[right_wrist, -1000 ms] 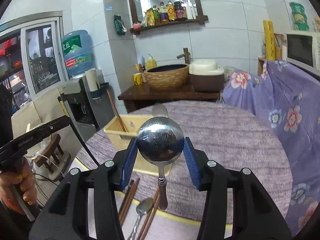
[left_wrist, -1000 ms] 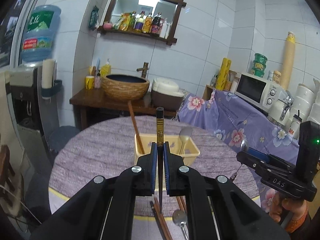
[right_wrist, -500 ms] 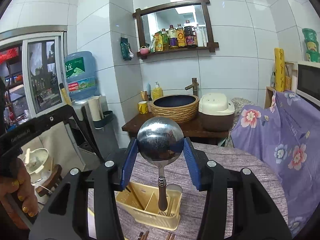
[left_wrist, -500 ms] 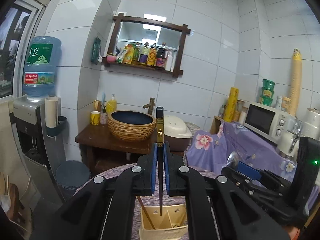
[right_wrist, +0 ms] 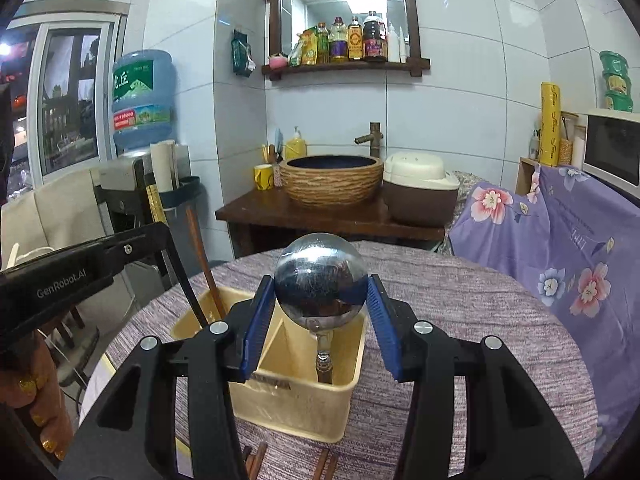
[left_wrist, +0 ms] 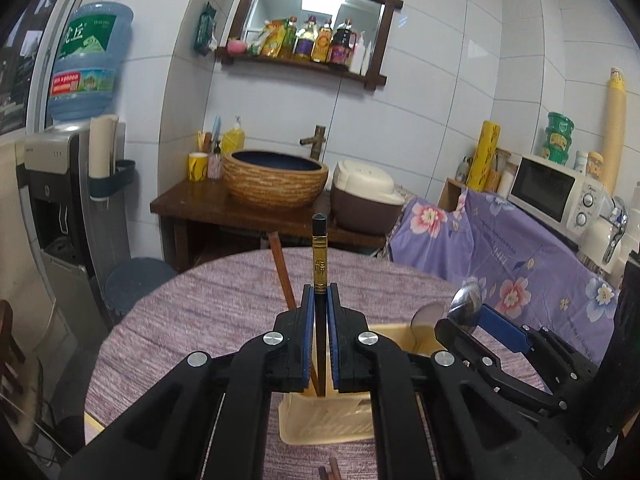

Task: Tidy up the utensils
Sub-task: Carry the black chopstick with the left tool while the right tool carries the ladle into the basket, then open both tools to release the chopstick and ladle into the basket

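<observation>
In the left wrist view, the left gripper (left_wrist: 319,308) has its fingers narrow and pressed on a black chopstick (left_wrist: 319,264) with a gold band. The chopstick stands nearly upright, its long axis runs straight up and down between the blue pads, and its lower tip hangs inside the mouth of the yellow utensil holder (left_wrist: 332,424), which stands on the round desk (left_wrist: 192,320) with a purple cloth. A brown chopstick (left_wrist: 282,276) already leans in the holder, just to the left of the held one. The right gripper (left_wrist: 480,320) is seen at the right side of this view, carrying the spoon over the right part of the holder. In the right wrist view, the right gripper (right_wrist: 318,308) has its fingers rather wide, closed on the round bowl of a metal spoon (right_wrist: 320,286). The spoon handle points straight down and its end is already inside the right compartment of the utensil holder (right_wrist: 296,404); the divider wall is just left of it. The left gripper (right_wrist: 80,268) is at the left, over the left compartment. I judge that both things are directly above their places, so the coming move is mostly straight down and then a release. Some loose chopsticks (right_wrist: 256,456) lie on the desk near the holder.
</observation>
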### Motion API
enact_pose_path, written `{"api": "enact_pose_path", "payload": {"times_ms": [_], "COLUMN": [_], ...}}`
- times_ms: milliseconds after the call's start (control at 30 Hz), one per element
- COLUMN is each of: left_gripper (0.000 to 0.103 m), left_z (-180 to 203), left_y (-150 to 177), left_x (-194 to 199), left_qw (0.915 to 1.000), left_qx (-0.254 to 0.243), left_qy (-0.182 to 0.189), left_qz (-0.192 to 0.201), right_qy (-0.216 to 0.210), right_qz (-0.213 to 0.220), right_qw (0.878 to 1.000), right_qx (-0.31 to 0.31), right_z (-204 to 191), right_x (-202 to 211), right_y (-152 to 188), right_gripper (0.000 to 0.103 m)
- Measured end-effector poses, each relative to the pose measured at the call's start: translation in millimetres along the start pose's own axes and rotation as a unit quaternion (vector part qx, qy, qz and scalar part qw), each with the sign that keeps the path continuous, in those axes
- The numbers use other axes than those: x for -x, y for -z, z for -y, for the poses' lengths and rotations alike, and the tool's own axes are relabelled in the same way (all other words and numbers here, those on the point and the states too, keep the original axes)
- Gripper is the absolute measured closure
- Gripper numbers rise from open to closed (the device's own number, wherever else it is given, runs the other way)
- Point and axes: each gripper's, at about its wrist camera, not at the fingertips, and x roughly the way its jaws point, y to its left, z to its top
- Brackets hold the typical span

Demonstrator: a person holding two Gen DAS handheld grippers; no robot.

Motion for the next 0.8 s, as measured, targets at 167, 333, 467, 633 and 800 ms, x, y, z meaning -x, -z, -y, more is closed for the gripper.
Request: {"api": "enact_pose_path", "payload": {"times_ms": [167,333,467,633,800], "left_gripper": [0.096,0.101,0.101,0.100,0.074], "left_z": [-5.4,-5.5,-6.8,-7.2,-11.8], "left_y": [14.4,18.3,16.9,23.4,56.6], "left_x": [-10.2,-16.0,-9.8,8.7,24.1], "left_qw": [0.9999,0.9996,0.9998,0.9998,0.9983], "left_qx": [0.003,0.004,0.006,0.000,-0.003], "left_qy": [-0.007,-0.009,-0.001,-0.001,-0.010], "left_qz": [-0.013,-0.025,-0.021,-0.018,-0.056], "right_qy": [0.007,0.012,0.007,0.007,0.020], "right_qz": [-0.005,0.000,0.007,0.006,-0.033], "right_qw": [1.000,1.000,1.000,1.000,0.999], "right_qx": [0.003,0.012,0.005,0.000,0.005], "right_z": [1.7,-1.4,3.5,7.8,11.8], "right_x": [-6.3,-4.9,0.0,18.5,44.4], "right_y": [15.6,18.0,18.3,21.3,43.5], "right_gripper": [0.055,0.055,0.046,0.035,0.035]}}
